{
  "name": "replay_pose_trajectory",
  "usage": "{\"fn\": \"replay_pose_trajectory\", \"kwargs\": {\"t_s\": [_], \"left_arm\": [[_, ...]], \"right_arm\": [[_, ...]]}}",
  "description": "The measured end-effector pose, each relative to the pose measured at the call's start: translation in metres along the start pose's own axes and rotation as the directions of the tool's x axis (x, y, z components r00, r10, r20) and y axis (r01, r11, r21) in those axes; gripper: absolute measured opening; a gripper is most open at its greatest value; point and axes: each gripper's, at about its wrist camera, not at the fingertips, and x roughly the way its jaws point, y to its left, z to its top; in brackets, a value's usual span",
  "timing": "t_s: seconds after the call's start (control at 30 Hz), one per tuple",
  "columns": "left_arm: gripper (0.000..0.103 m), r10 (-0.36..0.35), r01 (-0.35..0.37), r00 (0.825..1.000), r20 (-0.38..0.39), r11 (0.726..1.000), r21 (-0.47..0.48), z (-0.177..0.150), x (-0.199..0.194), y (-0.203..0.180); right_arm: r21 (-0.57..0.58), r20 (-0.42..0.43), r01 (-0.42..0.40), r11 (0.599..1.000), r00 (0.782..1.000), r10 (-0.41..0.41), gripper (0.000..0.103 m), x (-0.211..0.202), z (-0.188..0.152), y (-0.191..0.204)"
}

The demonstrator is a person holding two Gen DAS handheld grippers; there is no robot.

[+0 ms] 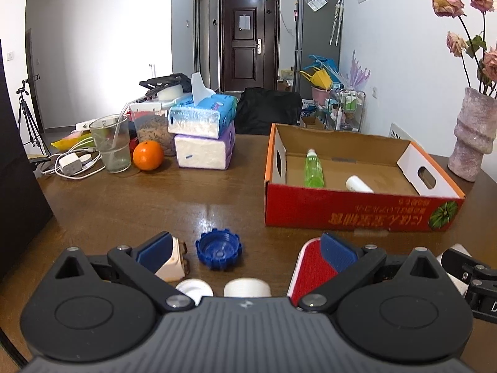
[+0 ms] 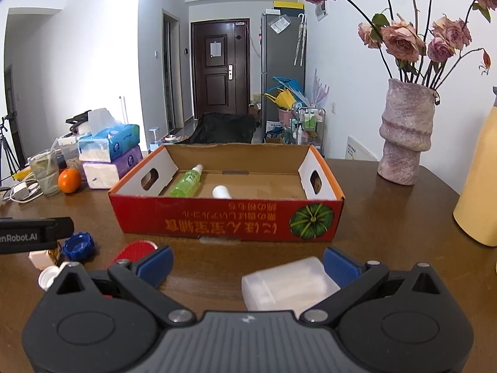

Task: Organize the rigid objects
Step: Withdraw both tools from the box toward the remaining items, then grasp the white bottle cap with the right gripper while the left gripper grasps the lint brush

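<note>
A red cardboard box [image 1: 357, 214] [image 2: 223, 217] stands on the brown table. In it lie a green bottle [image 1: 313, 168] [image 2: 186, 180] and a white bottle [image 1: 358, 184] [image 2: 221, 192]. My left gripper [image 1: 245, 250] is open low over the table. Between its fingers lie a blue cap [image 1: 218, 251] [image 2: 78, 246], a white lid [image 1: 194, 289] and a white cylinder [image 1: 247, 287]. A beige block [image 1: 175, 262] touches its left finger; a red lid [image 1: 313, 269] [image 2: 136, 250] lies under its right finger. My right gripper [image 2: 248, 264] is open around a translucent white case [image 2: 289, 284].
At the back left stand stacked tissue packs [image 1: 202, 133], an orange [image 1: 148, 155], a glass with a straw [image 1: 111, 143] and chargers with cables [image 1: 70, 163]. A pink vase with dried roses [image 2: 403, 133] and a yellow jug [image 2: 478, 180] stand at the right.
</note>
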Motion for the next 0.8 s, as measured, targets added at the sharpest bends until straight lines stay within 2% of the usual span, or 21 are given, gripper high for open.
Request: {"fn": "replay_pose_trajectory", "kwargs": {"t_s": [0.37,0.73,0.8], "left_arm": [[0.103,-0.02,0.022,0.999,-0.03,0.998,0.053,-0.029,-0.007,-0.009],[0.103,-0.047,0.051,0.998,-0.047,0.994,0.101,-0.05,-0.006,-0.022],[0.103,-0.052,0.056,0.998,-0.048,0.994,0.098,-0.051,-0.005,-0.021]], "right_arm": [[-0.003,-0.03,0.007,1.0,1.0,-0.007,0.103,-0.008,-0.022,-0.005],[-0.06,-0.071,0.017,0.998,0.997,-0.021,0.103,-0.004,-0.046,-0.005],[-0.078,-0.088,0.019,0.997,0.996,-0.026,0.098,0.0,-0.051,-0.004]]}}
